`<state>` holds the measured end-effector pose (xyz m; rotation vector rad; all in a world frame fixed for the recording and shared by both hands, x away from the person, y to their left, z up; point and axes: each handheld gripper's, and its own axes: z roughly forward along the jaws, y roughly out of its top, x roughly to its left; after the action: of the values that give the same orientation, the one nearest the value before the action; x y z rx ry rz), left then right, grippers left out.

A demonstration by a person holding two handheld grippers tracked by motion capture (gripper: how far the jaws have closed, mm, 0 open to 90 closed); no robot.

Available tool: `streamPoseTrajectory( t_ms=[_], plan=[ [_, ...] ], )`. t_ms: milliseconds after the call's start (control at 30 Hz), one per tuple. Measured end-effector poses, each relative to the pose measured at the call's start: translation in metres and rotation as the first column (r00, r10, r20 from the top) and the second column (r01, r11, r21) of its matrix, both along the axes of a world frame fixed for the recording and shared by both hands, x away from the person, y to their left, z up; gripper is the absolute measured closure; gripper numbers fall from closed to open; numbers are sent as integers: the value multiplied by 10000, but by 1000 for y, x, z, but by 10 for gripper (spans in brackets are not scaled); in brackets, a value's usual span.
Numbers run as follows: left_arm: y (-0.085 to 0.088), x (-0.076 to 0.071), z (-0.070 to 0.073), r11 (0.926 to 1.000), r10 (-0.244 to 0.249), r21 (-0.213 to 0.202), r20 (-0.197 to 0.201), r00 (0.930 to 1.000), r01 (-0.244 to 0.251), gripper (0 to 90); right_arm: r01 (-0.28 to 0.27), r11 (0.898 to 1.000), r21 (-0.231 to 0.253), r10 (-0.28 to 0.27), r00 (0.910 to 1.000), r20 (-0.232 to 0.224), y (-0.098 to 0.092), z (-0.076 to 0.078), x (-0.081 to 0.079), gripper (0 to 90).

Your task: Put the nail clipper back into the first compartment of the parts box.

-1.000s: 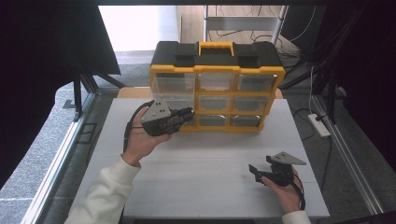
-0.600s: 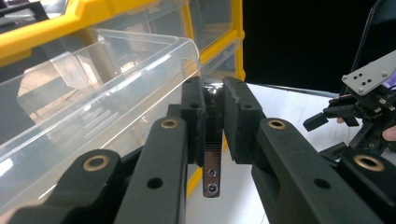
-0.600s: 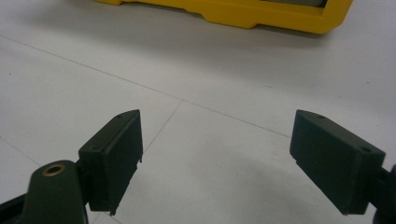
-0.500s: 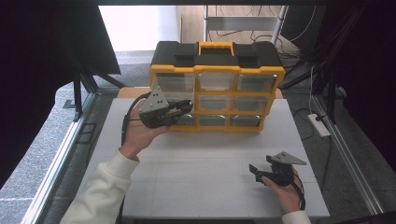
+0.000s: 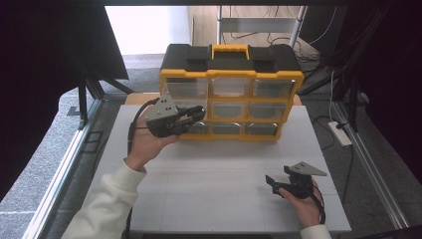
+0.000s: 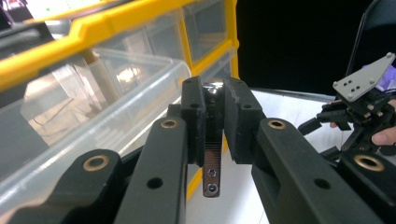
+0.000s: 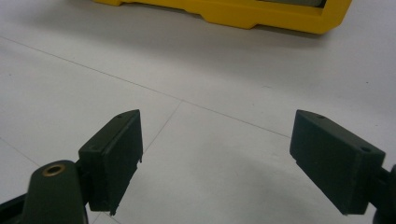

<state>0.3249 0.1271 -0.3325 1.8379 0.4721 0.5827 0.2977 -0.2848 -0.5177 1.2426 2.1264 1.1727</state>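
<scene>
A small metal clip-like piece is clamped in the left tongs, held up at the far left of the bench, just beside a clear drawer of the yellow organizer. Right tongs are kept wide, empty, near right, low over bench.

A white table, its top crossed by thin seam lines, carries a yellow-and-black drawer organizer standing upright at its far edge. The cabinet's yellow base rests directly on the white surface. Grey floor flanks the table on both sides.
</scene>
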Motion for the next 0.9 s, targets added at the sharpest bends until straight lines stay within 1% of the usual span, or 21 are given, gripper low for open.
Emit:
streamPoseTrajectory(
  t_ms=[167,300,533,567,900],
  plan=[
    [1,-6,10,9999,-96,-109,250,9996,98,789,-3,10000,-6,3,10000,7,0,0,0,173],
    [3,-6,17,9998,-90,-177,320,9994,95,789,-23,10000,15,23,10000,-26,0,0,0,173],
    [6,-4,22,9992,-70,-385,298,9995,82,789,-32,10000,-9,32,10000,-18,0,0,0,173],
    [7,-3,22,9987,-95,-493,273,9996,108,789,-33,10000,-12,33,10000,-17,1,0,0,173],
    [10,0,30,9976,-45,-689,224,9997,61,789,-33,10000,-16,33,10000,-5,0,0,0,173]
  ],
)
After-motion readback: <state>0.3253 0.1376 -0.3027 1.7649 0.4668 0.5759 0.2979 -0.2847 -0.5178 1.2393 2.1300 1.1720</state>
